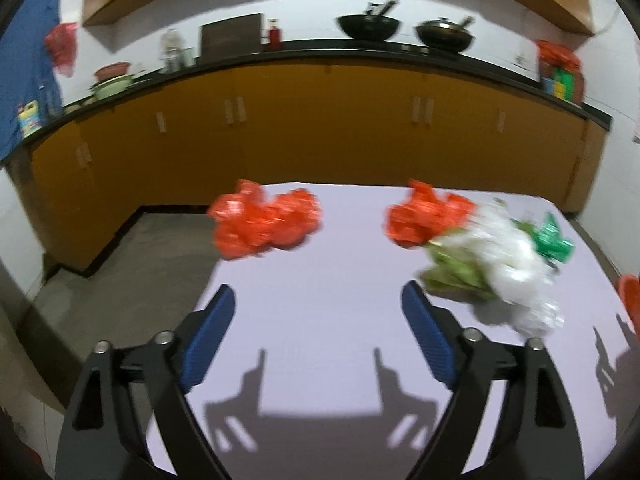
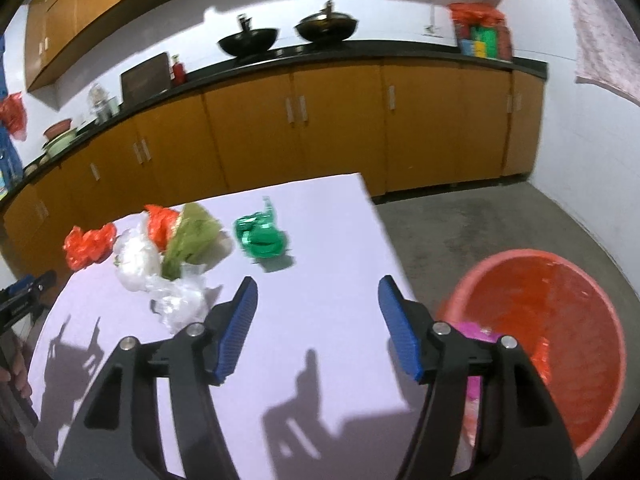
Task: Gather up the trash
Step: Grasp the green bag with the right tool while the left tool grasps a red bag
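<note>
The left gripper [image 1: 318,300] is spread wide and holds nothing. Only bare table [image 1: 320,360] shows between its blue pads [image 1: 212,340]. Ahead of it, a bit to the left, a crumpled red bag [image 1: 266,224] lies at the far edge of the table. Ahead to the right sits a heap of trash: a second red bag [image 1: 424,216], a white plastic bag [image 1: 516,268], a wad of green leafy wrap [image 1: 456,268] and a shiny green wrapper [image 1: 554,240]. The heap looks blurry here.

The right gripper [image 2: 318,296] is spread apart too, with nothing between its pads. From this side the same heap lies ahead and to the left. The shiny green wrapper [image 2: 262,238] sits by itself, just ahead of the left pad, a little apart from the white plastic bag [image 2: 138,260] and the green leafy wrap [image 2: 192,236].

Only the right view shows the red bin [image 2: 560,320]. It stands on the floor, just to the right of the gripper, beside the table's edge. Something pink [image 2: 478,336] is in it, partly hidden behind the right finger. The left view catches only a sliver of red at its right edge. At the left edge of the right view, the black tip of the left gripper [image 2: 24,292] pokes in.

Only the left view shows the floor off the left side of the table.
</note>
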Tool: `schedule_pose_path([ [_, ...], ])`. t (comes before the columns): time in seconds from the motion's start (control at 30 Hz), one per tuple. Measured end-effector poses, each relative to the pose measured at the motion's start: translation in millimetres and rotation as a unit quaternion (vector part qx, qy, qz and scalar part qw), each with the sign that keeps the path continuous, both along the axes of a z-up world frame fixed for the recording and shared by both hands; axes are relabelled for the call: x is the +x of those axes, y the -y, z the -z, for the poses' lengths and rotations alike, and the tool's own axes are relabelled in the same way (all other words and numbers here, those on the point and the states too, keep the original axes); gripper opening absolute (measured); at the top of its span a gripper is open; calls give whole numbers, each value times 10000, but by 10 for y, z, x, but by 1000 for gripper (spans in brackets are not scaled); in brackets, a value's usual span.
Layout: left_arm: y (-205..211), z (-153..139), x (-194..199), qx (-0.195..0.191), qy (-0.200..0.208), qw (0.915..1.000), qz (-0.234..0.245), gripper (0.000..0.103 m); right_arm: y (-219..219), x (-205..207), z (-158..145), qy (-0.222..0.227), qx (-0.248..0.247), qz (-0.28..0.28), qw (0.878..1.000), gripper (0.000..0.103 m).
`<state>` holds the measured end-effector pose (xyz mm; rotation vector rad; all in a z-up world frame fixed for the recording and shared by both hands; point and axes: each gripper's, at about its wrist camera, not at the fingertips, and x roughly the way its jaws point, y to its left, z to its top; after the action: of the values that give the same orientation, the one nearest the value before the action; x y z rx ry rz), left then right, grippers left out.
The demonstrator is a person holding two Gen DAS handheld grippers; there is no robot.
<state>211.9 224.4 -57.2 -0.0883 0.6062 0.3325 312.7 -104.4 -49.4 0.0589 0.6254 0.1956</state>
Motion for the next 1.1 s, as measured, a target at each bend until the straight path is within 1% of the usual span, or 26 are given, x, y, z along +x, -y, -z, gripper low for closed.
schedule_pose_path([
  [0.1,-245,18,96,-38,10,9997,-245,97,-187,172,53,-41,-45,-116,9999,72],
  [0.13,-351,31,157,-52,0,9994,-336,98,-229,236,73,-72,-31,-137,9999,75],
  [0.2,-483,44,271,-58,-3,9991,-408,101,-311,402,113,-139,33,-167,9998,77],
  [0.23,-524,51,328,-46,-23,9991,-415,101,-360,511,135,-174,61,-169,9997,78],
  [0.4,-742,89,671,100,-174,9987,-463,101,-523,900,219,-287,76,-227,9993,78],
  [0.5,-863,133,839,23,-268,9985,-467,101,-597,1120,287,-388,82,-243,9989,78],
  [0.57,-942,168,930,-126,-356,9982,-462,101,-638,1263,340,-491,137,-260,9984,78],
  [0.67,-1026,196,997,-246,-423,9979,-434,101,-693,1431,413,-586,89,-270,9979,78],
  [0.73,-1052,194,1023,-222,-445,9979,-408,101,-718,1520,455,-639,29,-274,9976,78],
  [0.83,-1092,183,1067,-168,-446,9983,-340,101,-711,1598,512,-731,86,-285,9969,77],
  [0.87,-1114,183,1082,-194,-440,9983,-324,101,-704,1617,534,-768,133,-293,9965,77],
  [0.93,-1134,185,1091,-290,-386,9985,-275,101,-704,1634,562,-813,166,-316,9960,66],
  [0.97,-1143,189,1103,-318,-383,9985,-246,100,-713,1656,588,-864,161,-353,9955,63],
  [1.03,-1138,205,1120,-366,-366,9985,-150,94,-741,1659,617,-919,137,-412,9948,48],
  [1.1,-1130,230,1149,-403,-426,9983,-72,81,-766,1658,643,-957,77,-486,9942,39],
])
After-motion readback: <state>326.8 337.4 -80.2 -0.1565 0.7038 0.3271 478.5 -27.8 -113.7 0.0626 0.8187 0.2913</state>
